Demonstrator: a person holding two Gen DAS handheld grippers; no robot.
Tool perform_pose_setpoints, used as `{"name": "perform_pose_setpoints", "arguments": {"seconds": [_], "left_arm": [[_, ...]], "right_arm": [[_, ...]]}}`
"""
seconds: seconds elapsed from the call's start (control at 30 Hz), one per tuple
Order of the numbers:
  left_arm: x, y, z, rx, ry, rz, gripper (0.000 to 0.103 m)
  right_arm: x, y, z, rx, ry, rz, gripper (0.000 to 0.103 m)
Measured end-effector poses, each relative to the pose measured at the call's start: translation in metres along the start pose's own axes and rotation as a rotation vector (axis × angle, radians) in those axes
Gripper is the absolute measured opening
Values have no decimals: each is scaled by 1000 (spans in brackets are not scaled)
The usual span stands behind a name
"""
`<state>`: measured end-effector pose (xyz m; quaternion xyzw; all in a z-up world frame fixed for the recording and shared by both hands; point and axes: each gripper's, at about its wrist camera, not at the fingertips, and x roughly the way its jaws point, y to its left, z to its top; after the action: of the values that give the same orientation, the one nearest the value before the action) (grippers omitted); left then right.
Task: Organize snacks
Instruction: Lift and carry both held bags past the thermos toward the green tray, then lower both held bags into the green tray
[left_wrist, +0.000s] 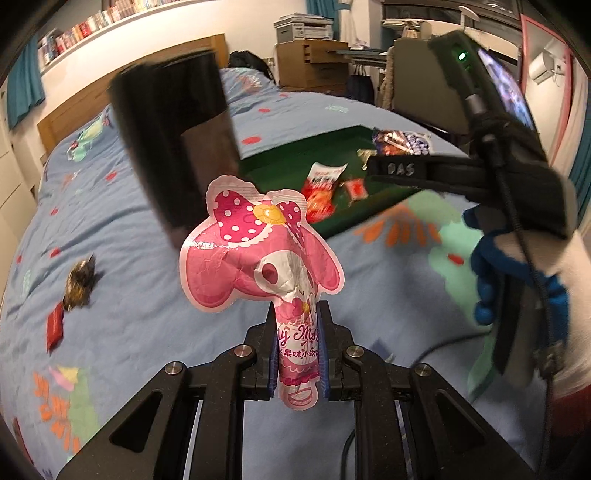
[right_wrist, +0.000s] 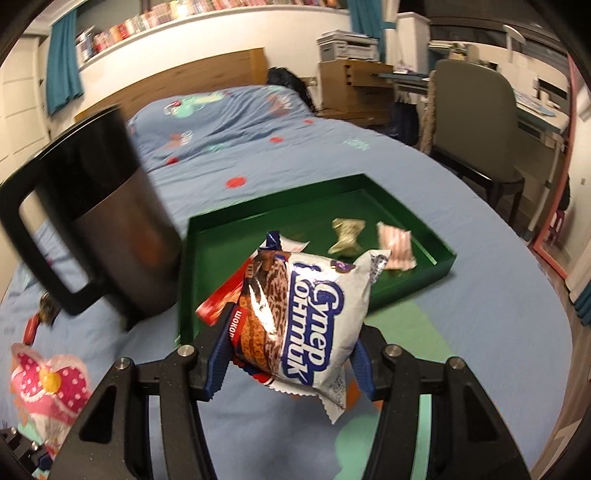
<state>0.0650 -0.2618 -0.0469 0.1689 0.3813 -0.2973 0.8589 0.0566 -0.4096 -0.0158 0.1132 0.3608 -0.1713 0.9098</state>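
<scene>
My left gripper (left_wrist: 297, 354) is clamped on the stem of a pink character-shaped candy packet (left_wrist: 258, 258), held upright above the blue bedspread (left_wrist: 147, 295). Beyond it a dark mug (left_wrist: 173, 140) stands beside a green tray (left_wrist: 295, 155) holding red-and-white snack packets (left_wrist: 323, 184). At right, my gloved right hand (left_wrist: 517, 280) holds the other gripper; a brown wrapped sweet (left_wrist: 79, 282) and a red packet (left_wrist: 54, 326) lie at left.
</scene>
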Motion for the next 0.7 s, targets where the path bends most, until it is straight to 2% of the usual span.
{"name": "perform_pose_setpoints", "arguments": {"seconds": [0.37, 0.7], "left_arm": [[47, -16, 71, 29, -51, -3, 14], [117, -16, 116, 1, -10, 28, 14]], "right_arm": [[51, -42, 24, 96, -15, -18, 49], [95, -62, 36, 120, -16, -6, 50]]}}
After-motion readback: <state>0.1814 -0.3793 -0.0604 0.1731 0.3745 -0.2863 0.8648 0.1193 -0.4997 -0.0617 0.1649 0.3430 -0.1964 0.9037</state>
